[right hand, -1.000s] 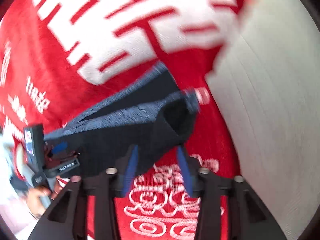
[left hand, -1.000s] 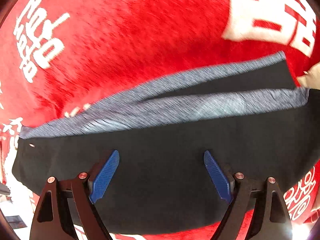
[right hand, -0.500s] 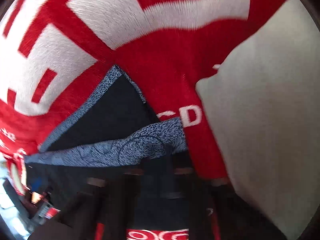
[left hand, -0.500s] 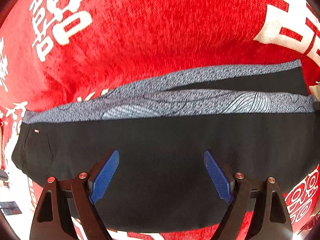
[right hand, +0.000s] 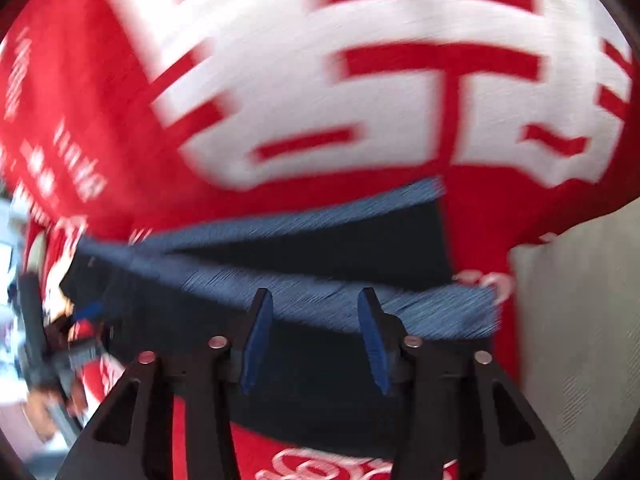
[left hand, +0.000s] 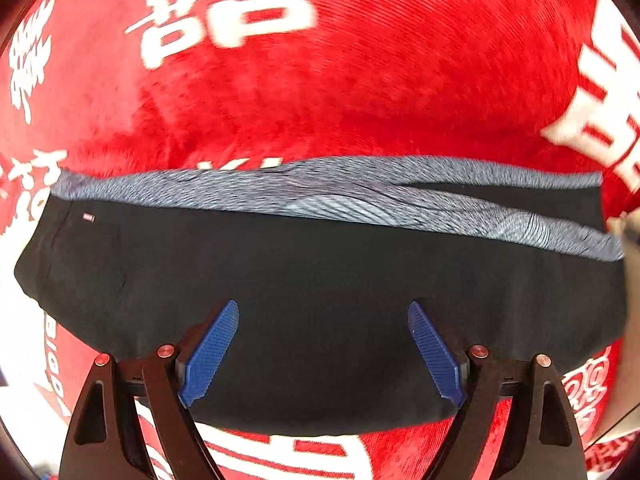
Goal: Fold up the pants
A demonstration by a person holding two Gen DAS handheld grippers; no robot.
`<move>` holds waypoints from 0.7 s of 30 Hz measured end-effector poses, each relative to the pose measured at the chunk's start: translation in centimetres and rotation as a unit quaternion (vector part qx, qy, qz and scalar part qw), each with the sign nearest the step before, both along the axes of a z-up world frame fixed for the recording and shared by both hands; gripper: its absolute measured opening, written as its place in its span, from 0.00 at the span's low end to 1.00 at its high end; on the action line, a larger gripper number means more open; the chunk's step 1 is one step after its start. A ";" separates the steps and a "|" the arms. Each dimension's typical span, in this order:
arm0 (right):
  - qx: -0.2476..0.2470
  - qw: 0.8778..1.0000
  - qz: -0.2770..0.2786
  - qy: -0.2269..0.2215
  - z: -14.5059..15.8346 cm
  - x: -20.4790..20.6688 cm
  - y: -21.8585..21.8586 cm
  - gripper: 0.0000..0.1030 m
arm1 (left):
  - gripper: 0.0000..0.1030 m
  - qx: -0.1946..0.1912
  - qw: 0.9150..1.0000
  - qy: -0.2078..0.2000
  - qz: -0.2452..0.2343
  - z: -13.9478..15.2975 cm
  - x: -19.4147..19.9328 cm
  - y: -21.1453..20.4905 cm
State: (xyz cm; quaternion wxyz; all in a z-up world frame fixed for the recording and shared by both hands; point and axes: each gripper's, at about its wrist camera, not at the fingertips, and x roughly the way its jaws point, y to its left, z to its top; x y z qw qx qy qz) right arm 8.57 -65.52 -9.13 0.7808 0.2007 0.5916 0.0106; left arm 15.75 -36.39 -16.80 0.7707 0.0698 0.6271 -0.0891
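While my left gripper (left hand: pixel 323 312) hangs wide over the pants (left hand: pixel 320 288), my right gripper's (right hand: pixel 316 300) jaws (just reopened) grip nothing.

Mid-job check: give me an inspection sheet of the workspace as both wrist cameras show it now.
Surface: red blanket with large white characters, covering the work area.
Job's things: black pants with a grey-blue patterned band, lying flat, folded lengthwise.
Clutter: nothing seen.
Grippers: left tongs wide open above the black cloth, nothing between the pads. Right tongs part open over the band; jaws have just been opening, nothing gripped; view blurred.
Cables: nothing seen.
Surroundings: pale ribbed surface beside the blanket's edge; the left tongs' body shows blurred at the right wrist view's left edge.
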 end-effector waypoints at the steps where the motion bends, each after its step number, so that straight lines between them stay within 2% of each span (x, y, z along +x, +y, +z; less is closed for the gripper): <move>1: 0.009 1.000 0.012 0.002 -0.2 -0.2 1.3 0.47 | 0.85 -0.008 1.000 0.001 0.005 0.4 0.1 0.9; 5: 0.036 0.998 0.054 0.003 -0.9 -0.2 7.2 0.47 | 0.85 -0.035 0.999 -0.015 0.021 2.3 2.0 7.6; 10: 0.047 0.993 0.108 -0.024 0.0 1.8 16.5 0.53 | 0.85 -0.009 0.998 -0.050 0.030 4.2 4.7 17.2; 16: 0.046 0.981 0.181 -0.045 1.5 8.0 29.6 0.55 | 0.85 0.012 0.996 -0.062 0.061 3.5 9.2 29.9; 21: 0.082 0.968 0.233 -0.051 0.3 15.8 41.9 0.55 | 0.85 0.007 0.997 -0.036 0.071 0.9 11.2 37.3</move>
